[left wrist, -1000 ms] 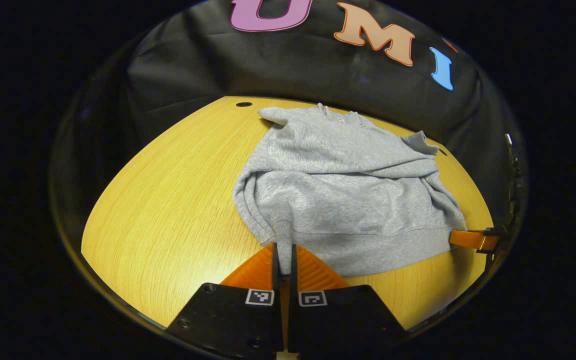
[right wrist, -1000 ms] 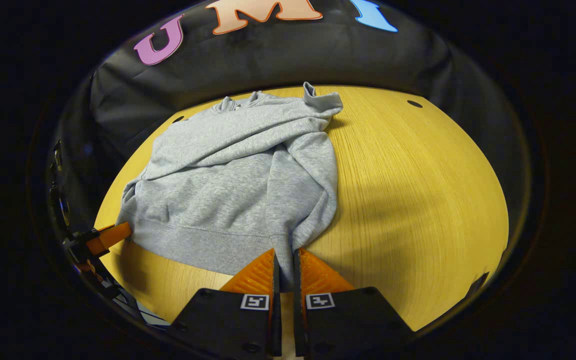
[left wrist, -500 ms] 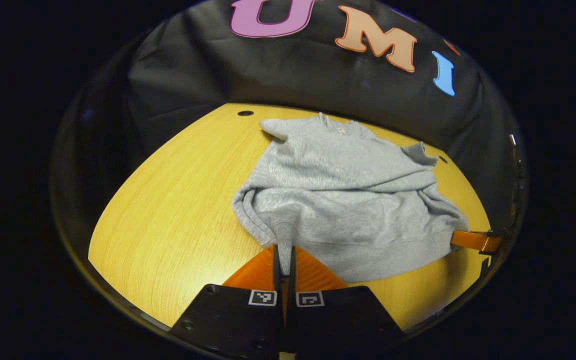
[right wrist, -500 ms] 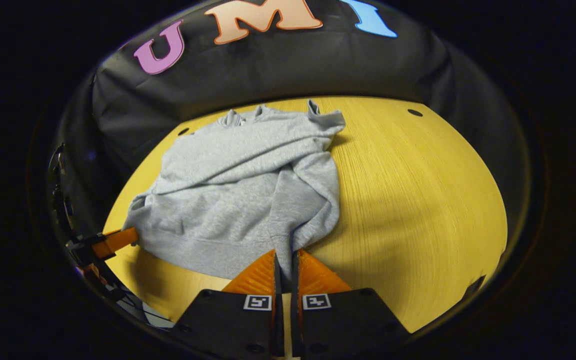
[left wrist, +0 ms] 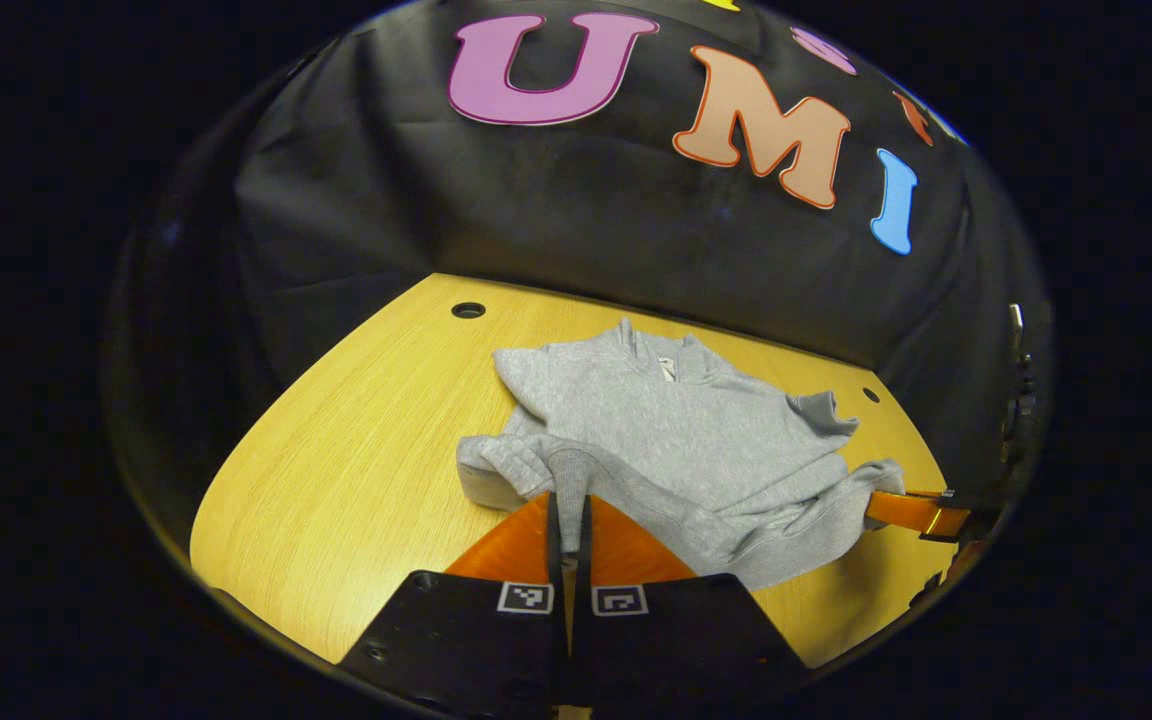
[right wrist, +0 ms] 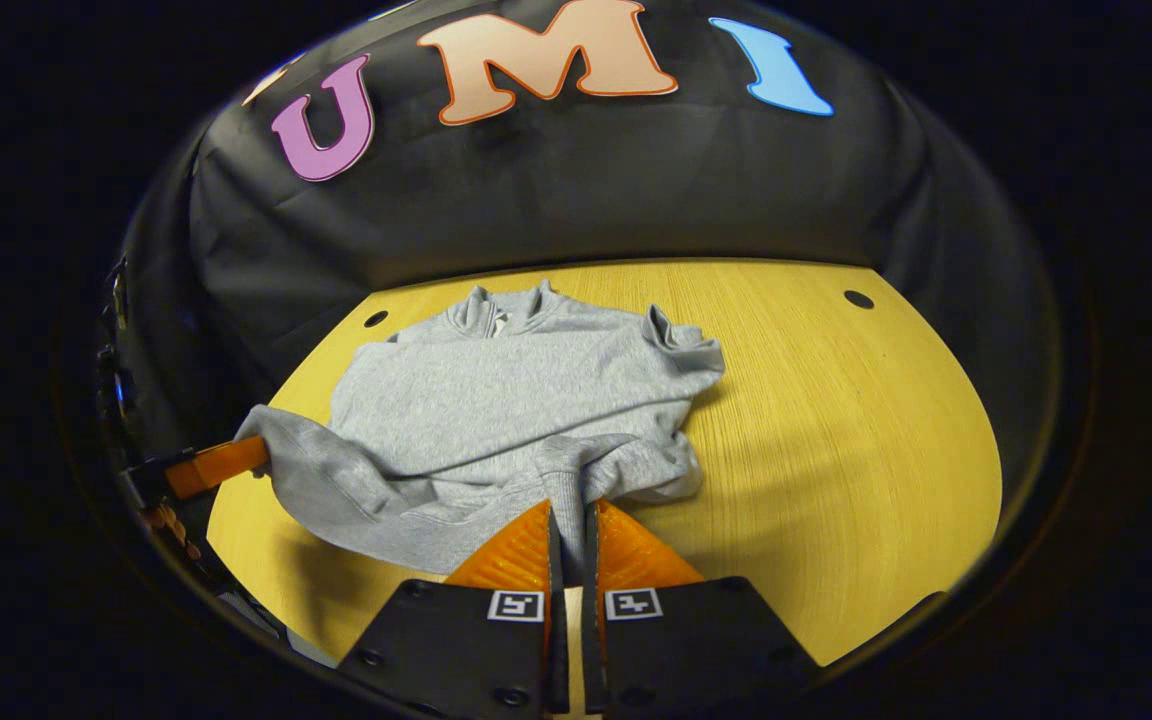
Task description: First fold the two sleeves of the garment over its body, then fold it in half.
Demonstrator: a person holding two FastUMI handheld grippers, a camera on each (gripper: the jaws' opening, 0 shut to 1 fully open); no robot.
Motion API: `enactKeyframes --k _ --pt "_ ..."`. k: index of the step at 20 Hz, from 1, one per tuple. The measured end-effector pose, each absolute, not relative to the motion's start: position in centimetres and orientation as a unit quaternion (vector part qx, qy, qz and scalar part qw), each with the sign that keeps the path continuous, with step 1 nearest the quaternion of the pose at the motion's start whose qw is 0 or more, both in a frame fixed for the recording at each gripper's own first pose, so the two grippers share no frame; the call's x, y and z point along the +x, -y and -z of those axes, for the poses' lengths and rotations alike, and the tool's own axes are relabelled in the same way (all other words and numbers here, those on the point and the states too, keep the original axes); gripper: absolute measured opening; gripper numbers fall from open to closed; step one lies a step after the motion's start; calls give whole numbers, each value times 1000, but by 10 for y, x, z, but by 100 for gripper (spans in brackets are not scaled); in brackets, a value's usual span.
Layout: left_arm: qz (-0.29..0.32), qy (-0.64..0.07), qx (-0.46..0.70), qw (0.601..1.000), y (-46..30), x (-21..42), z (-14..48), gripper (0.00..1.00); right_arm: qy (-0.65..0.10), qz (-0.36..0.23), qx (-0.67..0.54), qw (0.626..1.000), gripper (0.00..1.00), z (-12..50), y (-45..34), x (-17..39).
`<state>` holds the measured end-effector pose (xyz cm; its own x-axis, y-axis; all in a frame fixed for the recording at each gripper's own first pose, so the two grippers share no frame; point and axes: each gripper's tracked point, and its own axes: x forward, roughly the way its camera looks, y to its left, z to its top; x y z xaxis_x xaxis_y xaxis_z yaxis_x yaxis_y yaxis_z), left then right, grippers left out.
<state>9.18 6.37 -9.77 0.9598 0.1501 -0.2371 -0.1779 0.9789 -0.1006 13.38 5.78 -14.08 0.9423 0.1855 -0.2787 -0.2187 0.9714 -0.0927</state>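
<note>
Soft grey fleece sweatshirt on yellow wood-grain table: your left gripper and right gripper each pinch its ribbed hem, ridged orange jaws together.

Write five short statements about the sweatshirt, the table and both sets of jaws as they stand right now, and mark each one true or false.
1. The left gripper has its jaws shut on the hem of the grey sweatshirt. True.
2. The right gripper hangs open, clear of the cloth. False: its jaws are shut on the hem too.
3. The hem lies flat on the wooden table. False: both pinched corners are raised off it and the cloth sags between them.
4. The collar lies at the far end, toward the black wall. True.
5. A sleeve trails out across the bare wood. False: both sleeves lie folded over the body.
</note>
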Motion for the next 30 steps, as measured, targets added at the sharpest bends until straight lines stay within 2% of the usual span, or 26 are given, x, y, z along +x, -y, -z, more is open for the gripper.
enactKeyframes --k 4,11,15,16,17,18,19,20,21,22,23,24,30 --pt "-80 -123 -47 988 -70 138 81 0 -142 -102 -86 981 8 125 -66 171" --pt "-93 -175 -43 979 -84 188 108 0 -196 -121 -85 969 10 141 -71 211" --pt "-96 -183 -33 978 -89 196 116 7 -198 -128 -78 969 31 141 -74 219" --pt "-94 -178 -33 979 -90 198 114 14 -195 -129 -79 969 36 139 -74 219" --pt "-90 -174 -34 980 -90 199 111 16 -190 -127 -80 970 38 136 -73 219" --pt "-90 -170 -37 981 -90 197 109 23 -182 -128 -80 972 46 131 -73 219" --pt "-96 -161 -36 982 -94 197 103 28 -174 -129 -79 973 63 126 -74 218" --pt "-101 -149 -36 983 -96 197 98 43 -166 -126 -80 975 81 121 -74 219" --pt "-109 -135 -36 984 -101 196 90 59 -157 -124 -83 976 89 117 -72 220" --pt "-119 -122 -38 985 -106 197 82 78 -148 -121 -85 978 91 110 -72 220" --pt "-123 -108 -42 986 -110 195 72 90 -136 -121 -85 980 96 104 -73 220" --pt "-123 -90 -44 987 -109 192 60 94 -123 -123 -83 981 98 94 -75 217" --pt "-116 -37 -13 992 -105 159 2 93 -37 -116 -81 989 97 32 -72 185"
